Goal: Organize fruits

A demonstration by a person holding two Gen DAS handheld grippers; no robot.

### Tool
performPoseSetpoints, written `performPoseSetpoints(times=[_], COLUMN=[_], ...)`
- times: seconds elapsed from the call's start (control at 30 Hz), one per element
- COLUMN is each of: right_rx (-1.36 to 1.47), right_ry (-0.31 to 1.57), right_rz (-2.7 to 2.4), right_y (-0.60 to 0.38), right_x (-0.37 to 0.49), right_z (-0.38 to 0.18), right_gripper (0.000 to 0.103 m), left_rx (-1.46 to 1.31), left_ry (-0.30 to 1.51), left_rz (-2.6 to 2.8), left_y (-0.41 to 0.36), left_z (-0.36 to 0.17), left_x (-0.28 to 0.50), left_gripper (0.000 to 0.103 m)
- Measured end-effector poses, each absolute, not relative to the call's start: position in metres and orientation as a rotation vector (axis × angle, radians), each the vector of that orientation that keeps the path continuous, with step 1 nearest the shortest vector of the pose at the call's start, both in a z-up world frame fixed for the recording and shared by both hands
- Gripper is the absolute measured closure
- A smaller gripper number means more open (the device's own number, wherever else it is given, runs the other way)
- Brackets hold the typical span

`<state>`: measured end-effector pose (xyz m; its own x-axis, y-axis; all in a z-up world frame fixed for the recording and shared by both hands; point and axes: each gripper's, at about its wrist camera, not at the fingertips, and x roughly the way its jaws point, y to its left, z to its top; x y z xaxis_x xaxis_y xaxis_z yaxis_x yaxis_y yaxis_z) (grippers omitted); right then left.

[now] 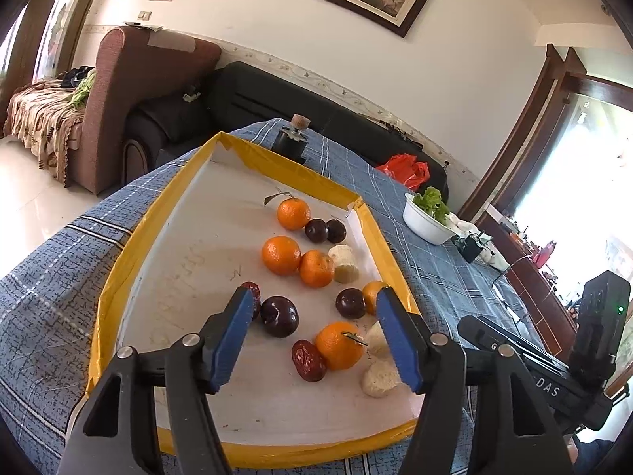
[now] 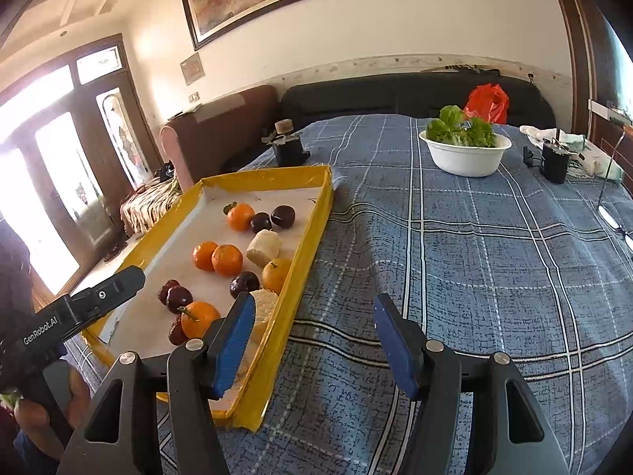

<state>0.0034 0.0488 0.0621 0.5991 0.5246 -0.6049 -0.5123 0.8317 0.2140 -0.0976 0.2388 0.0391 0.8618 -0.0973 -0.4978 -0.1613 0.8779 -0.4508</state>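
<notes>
Closest to me, the left gripper hangs over the near end of the yellow-edged tray, its jaws spread wide with nothing between them. The right gripper is just as slack and empty, held over the blue checked cloth covering the surface, just outside the tray's right wall.

All the fruit lies loose in the tray, crowded toward its right side. At the near end sit an orange with a stalk, a wrinkled red date touching it, and pale cut chunks that could be banana, though I can't say for sure. A dark plum lies just beyond. Mid-tray, two more oranges touch each other; at the far end another orange sits beside two plums.

The oranges look firm and round, likely to roll, so I'd take one across its middle. The plums look smooth and possibly slippery; the date soft; the pale chunks I'd expect to crush under a hard squeeze.

One orange by the right wall is half hidden behind the left gripper's finger. Beyond the tray stands a white bowl of greens.
</notes>
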Motion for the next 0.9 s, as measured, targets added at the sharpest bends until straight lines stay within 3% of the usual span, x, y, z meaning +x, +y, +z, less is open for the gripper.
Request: performPoseSetpoints(times=[0.7,0.9], right_rx=[-0.036,-0.051], right_ry=[0.683,0.652], right_rz=[0.620,0.625], right_y=[0.060,0.061], right_x=[-0.005,-0.011], right_z=[0.063,0.067], right_gripper=[0.026,0.022], left_rx=[-0.458,-0.358], left_ry=[0.485,0.478], left_rz=[0.134,0.181], left_y=[0.230,0.208], left_z=[0.050,0.070], left_x=[-0.117,-0.132], left_gripper=[0.023,0.008])
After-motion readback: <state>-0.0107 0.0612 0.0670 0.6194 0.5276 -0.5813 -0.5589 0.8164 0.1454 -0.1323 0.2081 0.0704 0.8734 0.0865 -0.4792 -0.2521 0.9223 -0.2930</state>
